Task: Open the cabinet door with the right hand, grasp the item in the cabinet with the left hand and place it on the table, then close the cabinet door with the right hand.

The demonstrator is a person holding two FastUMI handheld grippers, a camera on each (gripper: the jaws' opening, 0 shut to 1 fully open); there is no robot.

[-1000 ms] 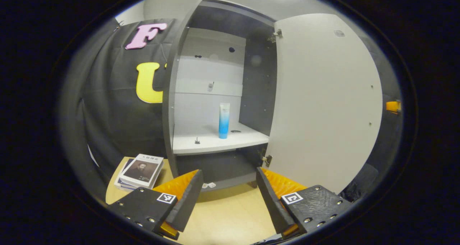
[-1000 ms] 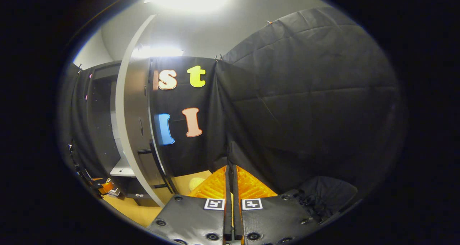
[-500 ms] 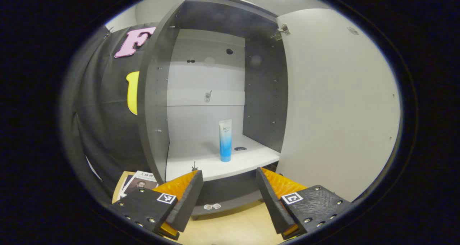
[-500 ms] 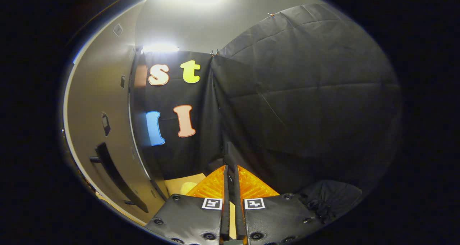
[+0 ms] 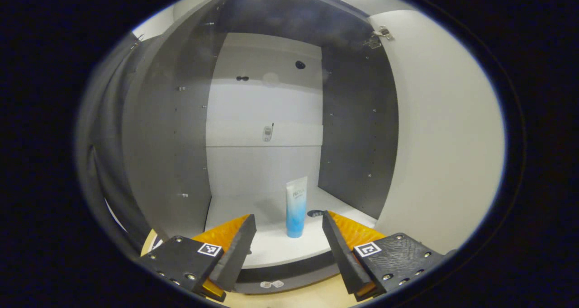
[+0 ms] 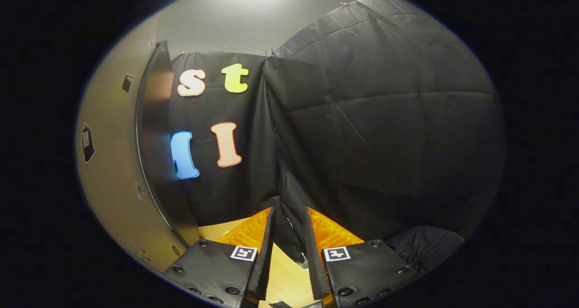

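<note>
In the left gripper view the cabinet stands open, its pale door (image 5: pixel 448 136) swung out to the right. A blue and white tube (image 5: pixel 296 207) stands upright on the white shelf (image 5: pixel 271 249) inside. My left gripper (image 5: pixel 286 226) is open, just in front of the shelf edge, and the tube shows between its fingers, a short way beyond the tips. In the right gripper view my right gripper (image 6: pixel 287 226) is open a little with nothing between its fingers. It hangs to the right of the door (image 6: pixel 113 163), apart from it.
The cabinet's dark side walls (image 5: pixel 172 131) flank the shelf on both sides. A small dark ring (image 5: pixel 315 213) lies on the shelf right of the tube. The wooden table (image 5: pixel 316 296) runs below the cabinet. Black cloth (image 6: pixel 384 131) hangs behind my right gripper.
My left gripper has moved forward toward the cabinet, so the shelf and tube are nearer. My right gripper, shut before, has opened a little and shifted away from the door.
</note>
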